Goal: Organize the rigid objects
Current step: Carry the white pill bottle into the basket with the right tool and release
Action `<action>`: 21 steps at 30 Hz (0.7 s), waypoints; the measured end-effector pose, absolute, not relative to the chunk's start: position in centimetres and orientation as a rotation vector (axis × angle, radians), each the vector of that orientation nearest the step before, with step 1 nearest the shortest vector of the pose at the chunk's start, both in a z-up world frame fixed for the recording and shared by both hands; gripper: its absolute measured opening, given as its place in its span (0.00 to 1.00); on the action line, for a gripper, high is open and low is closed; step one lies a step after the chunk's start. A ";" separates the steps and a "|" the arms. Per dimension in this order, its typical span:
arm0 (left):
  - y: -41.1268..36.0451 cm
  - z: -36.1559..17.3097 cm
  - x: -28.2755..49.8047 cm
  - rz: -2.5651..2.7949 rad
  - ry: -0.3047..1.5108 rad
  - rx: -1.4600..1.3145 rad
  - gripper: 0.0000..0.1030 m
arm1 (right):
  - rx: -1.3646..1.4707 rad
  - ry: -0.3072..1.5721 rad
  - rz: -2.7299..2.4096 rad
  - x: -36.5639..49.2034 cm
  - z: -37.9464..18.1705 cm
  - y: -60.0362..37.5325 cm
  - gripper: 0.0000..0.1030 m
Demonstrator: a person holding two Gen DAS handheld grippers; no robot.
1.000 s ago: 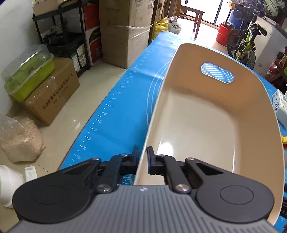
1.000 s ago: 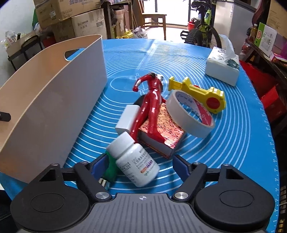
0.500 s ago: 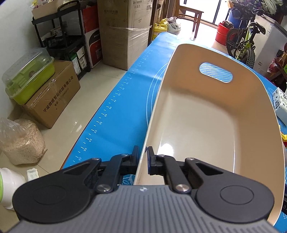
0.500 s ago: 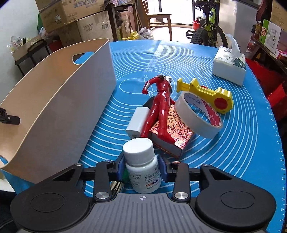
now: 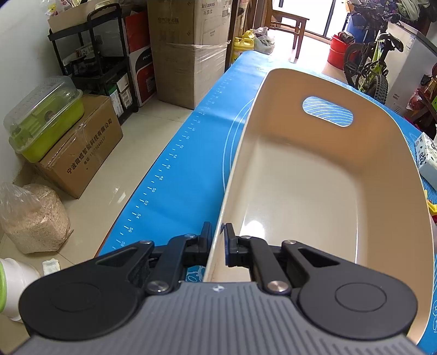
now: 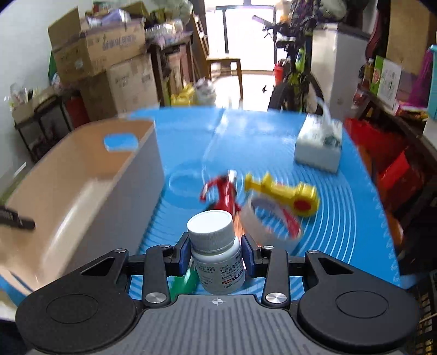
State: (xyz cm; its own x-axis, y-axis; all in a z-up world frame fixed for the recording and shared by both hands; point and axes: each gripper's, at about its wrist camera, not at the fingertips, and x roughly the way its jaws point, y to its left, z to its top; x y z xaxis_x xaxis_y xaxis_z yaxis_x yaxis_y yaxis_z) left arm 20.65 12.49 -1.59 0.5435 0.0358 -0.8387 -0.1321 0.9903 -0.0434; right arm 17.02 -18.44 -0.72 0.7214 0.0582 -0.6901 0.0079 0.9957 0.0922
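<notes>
Right now the white pill bottle (image 6: 215,251) sits upright between my right gripper (image 6: 215,255) pads, which have just closed on it and press its sides; a green thing (image 6: 185,281) shows just below it. Beyond the bottle, lying on the blue mat (image 6: 341,218), are a red figure (image 6: 224,191), a roll of tape (image 6: 270,221) and a yellow toy (image 6: 286,191), all close together and blurred. A white tissue box (image 6: 318,147) stands farther back on the mat. To the left is the beige bin (image 5: 314,177), its inside bare, with an oval handle hole in the far wall. My left gripper (image 5: 217,240) is clamped on the near rim of that bin, one finger outside and one inside.

The mat carries pale concentric rings and a ruler scale along its edge. Past the table, a tiled floor (image 5: 131,153) holds a cardboard box (image 5: 79,153) with a green lidded container (image 5: 43,117) on top, a bag of grain-like stuff (image 5: 32,215), a black shelf rack (image 5: 92,54) and stacked cartons (image 5: 188,49). A bicycle (image 5: 368,62) and a wooden chair (image 5: 289,24) stand near a bright doorway.
</notes>
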 end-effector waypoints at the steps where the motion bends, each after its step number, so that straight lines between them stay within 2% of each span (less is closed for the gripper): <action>1: 12.5 -1.6 20.7 0.099 0.992 -0.103 0.11 | 0.092 0.746 0.023 17.1 -0.1 -18.3 0.44; 11: 11.8 -1.6 20.5 0.105 0.985 -0.064 0.11 | 0.077 0.586 0.045 18.8 4.9 -15.5 0.44; 21: 11.6 -1.6 20.5 0.103 0.982 -0.040 0.11 | 0.000 0.574 0.190 21.2 5.0 -8.2 0.44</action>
